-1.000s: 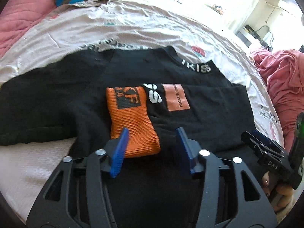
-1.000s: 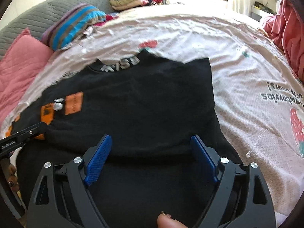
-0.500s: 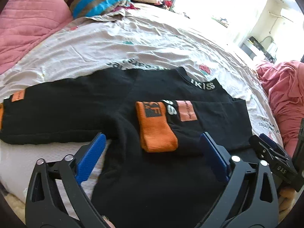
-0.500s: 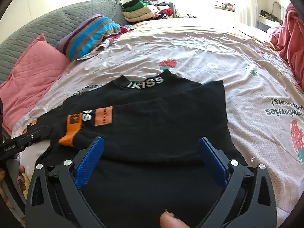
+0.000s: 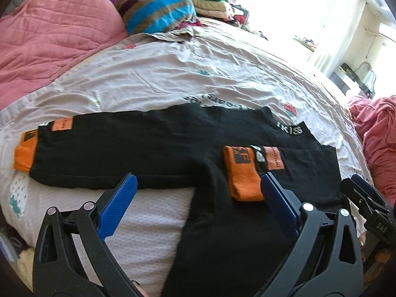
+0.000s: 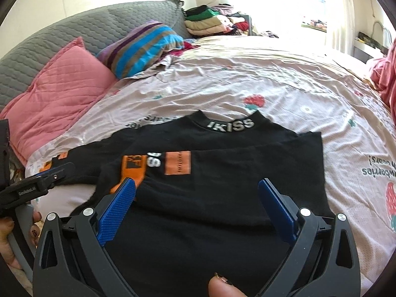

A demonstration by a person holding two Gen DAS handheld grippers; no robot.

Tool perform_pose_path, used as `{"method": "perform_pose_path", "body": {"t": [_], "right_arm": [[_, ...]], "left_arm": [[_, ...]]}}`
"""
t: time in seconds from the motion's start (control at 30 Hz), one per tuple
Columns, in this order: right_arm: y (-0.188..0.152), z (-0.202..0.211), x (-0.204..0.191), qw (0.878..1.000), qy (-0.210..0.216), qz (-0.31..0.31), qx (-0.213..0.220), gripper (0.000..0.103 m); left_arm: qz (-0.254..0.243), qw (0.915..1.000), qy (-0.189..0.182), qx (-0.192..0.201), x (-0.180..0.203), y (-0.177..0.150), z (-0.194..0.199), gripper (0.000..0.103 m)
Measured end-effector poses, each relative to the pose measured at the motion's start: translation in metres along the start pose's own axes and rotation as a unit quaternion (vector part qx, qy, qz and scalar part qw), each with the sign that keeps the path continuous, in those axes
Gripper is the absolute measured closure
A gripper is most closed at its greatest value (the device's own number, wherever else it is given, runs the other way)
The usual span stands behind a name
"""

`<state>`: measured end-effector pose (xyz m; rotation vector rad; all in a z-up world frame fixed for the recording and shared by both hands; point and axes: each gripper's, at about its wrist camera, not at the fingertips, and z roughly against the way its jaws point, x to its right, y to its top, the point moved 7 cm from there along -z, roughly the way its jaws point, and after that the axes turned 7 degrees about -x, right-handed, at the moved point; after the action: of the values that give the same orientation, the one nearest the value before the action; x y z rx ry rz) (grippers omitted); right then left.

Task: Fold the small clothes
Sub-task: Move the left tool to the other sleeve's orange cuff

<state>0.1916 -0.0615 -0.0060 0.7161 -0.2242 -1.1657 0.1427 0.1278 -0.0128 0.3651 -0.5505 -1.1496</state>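
Observation:
A black long-sleeved top with an "IKISS" collar lies flat on the bed. One sleeve is folded across the body, its orange cuff resting on the chest. The other sleeve stretches out to the left, ending in an orange cuff. My left gripper hovers open above the near edge of the top, nothing between its blue pads. My right gripper is open too, above the folded part, holding nothing. Each gripper shows at the other view's edge: the right gripper and the left gripper.
The pale printed bedsheet spreads beyond the top. A pink pillow, a striped cushion and a stack of folded clothes sit at the head of the bed. Pink bedding is bunched at the right.
Both grippers opened wide and drew back and up from the top. The folded sleeve, with its orange cuff, stays lying on the body, and the outstretched left sleeve has come into view.

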Motion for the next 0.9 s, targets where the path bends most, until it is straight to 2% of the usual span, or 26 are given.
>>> {"method": "perform_pose_path", "body": {"t": [0.57,0.9], "right_arm": [[0.015,-0.017,-0.086,0.997,0.030,0.067,0.000,0.005],[0.015,-0.036,-0.140,0.993,0.051,0.107,-0.011,0.005]], "left_arm": [[0.059,0.9965,0.050,0.033,-0.075,0.004,0.024,0.010],[0.106,0.9914,0.070,0.033,-0.124,-0.001,0.024,0.010]]}}
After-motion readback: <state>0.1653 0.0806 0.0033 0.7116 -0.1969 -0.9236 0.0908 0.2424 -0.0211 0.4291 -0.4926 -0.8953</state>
